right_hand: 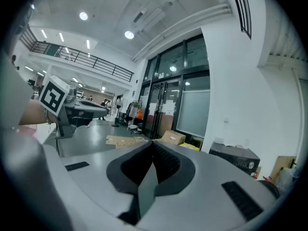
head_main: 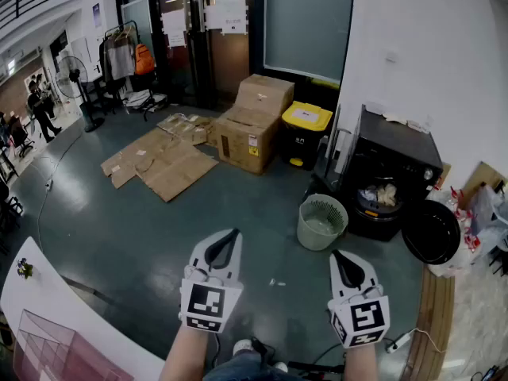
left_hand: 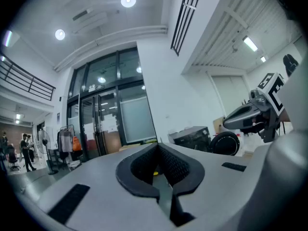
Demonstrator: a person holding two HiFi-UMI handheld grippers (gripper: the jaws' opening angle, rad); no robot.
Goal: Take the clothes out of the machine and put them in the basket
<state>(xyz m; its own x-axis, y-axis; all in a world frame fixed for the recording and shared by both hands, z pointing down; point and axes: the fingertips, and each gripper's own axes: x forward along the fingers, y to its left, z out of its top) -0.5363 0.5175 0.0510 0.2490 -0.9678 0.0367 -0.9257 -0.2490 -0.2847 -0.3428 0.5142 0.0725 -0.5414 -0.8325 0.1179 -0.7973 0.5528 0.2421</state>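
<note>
A black front-loading washing machine (head_main: 394, 163) stands against the white wall at the right, its round door (head_main: 431, 232) swung open to the right. Pale clothes (head_main: 380, 194) show inside the drum opening. A pale green basket (head_main: 322, 221) sits on the floor just left of the machine. My left gripper (head_main: 232, 235) and right gripper (head_main: 340, 256) are held side by side in the foreground, well short of the machine, both shut with nothing between their jaws. The machine also shows far off in the left gripper view (left_hand: 195, 138) and in the right gripper view (right_hand: 235, 156).
Cardboard boxes (head_main: 254, 123) and a yellow-lidded black bin (head_main: 305, 135) stand beyond the basket. Flattened cardboard (head_main: 159, 159) lies on the floor to the left. A white table (head_main: 59, 324) is at lower left. A cable and power strip (head_main: 409, 339) lie on the floor at lower right.
</note>
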